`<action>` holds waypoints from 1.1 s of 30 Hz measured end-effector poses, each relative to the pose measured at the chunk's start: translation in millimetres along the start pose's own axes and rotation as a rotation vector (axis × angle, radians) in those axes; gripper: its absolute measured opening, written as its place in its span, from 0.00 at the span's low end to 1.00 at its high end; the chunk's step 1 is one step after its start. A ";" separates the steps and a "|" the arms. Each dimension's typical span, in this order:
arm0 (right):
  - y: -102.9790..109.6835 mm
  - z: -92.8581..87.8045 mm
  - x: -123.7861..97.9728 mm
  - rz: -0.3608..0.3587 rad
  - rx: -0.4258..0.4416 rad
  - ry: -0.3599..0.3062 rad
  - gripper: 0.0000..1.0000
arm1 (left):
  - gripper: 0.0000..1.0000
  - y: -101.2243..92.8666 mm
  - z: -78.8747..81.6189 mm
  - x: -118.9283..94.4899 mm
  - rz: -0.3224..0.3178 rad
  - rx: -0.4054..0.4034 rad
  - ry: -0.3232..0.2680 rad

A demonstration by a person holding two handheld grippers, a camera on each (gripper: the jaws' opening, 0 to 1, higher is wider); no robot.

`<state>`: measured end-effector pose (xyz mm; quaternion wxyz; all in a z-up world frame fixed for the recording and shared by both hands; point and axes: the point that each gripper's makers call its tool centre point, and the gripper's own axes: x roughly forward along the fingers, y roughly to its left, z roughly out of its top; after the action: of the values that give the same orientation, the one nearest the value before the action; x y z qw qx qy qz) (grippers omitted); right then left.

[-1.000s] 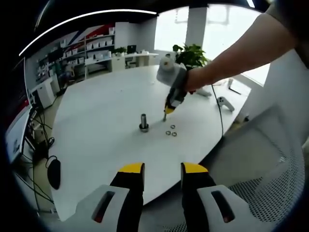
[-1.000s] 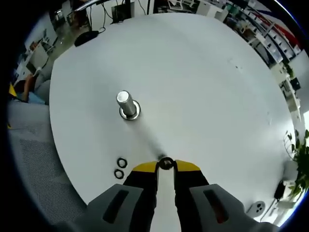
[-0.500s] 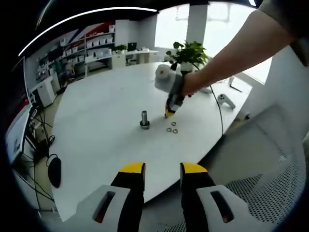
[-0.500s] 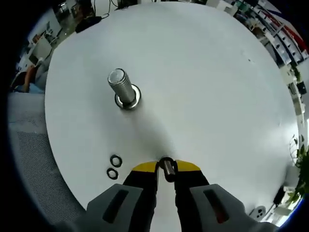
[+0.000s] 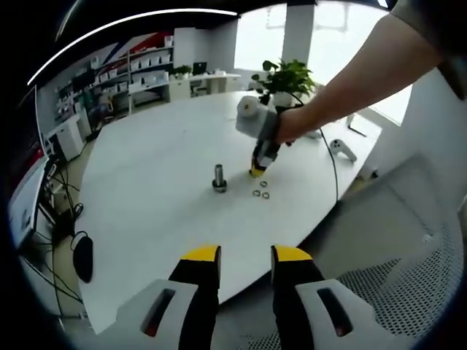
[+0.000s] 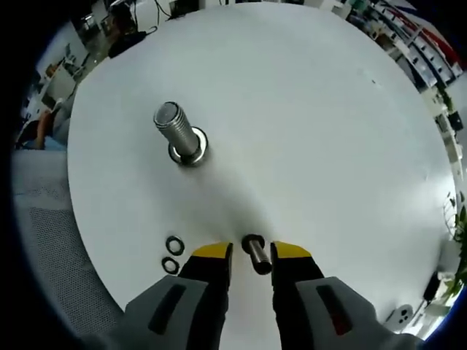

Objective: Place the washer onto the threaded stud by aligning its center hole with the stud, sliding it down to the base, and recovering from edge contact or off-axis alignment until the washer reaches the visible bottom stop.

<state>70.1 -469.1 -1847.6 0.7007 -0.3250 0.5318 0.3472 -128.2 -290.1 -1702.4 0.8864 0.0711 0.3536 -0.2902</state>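
Two bolts show in the right gripper view: one standing upright (image 6: 179,136) in the upper left of the frame, one smaller (image 6: 256,254) at the lower middle. Two washers lie side by side at lower left (image 6: 175,245) (image 6: 171,265). The left gripper view adds one potted plant (image 5: 284,76) at top, one game controller (image 5: 341,149) at right, and one dark mouse (image 5: 82,259) at left.

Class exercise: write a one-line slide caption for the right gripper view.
Right gripper open around a small metal piece, the threaded stud upright on the white table, two loose washers nearby.
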 end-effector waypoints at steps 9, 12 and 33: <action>8.3 -15.5 -6.5 0.015 0.032 -0.021 0.26 | 0.25 0.1 1.0 -0.1 0.002 0.004 -0.004; 13.6 -20.2 -5.4 0.030 0.041 -0.017 0.27 | 0.25 0.2 1.3 -0.2 0.003 0.005 -0.005; 42.0 -15.6 -0.3 0.094 0.012 -0.013 0.24 | 0.24 1.9 0.0 -0.8 0.014 0.002 -0.003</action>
<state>27.0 -459.0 -1854.4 0.6889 -0.2935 0.5440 0.3786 -127.5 -288.2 -1702.0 0.8888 0.0741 0.3516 -0.2846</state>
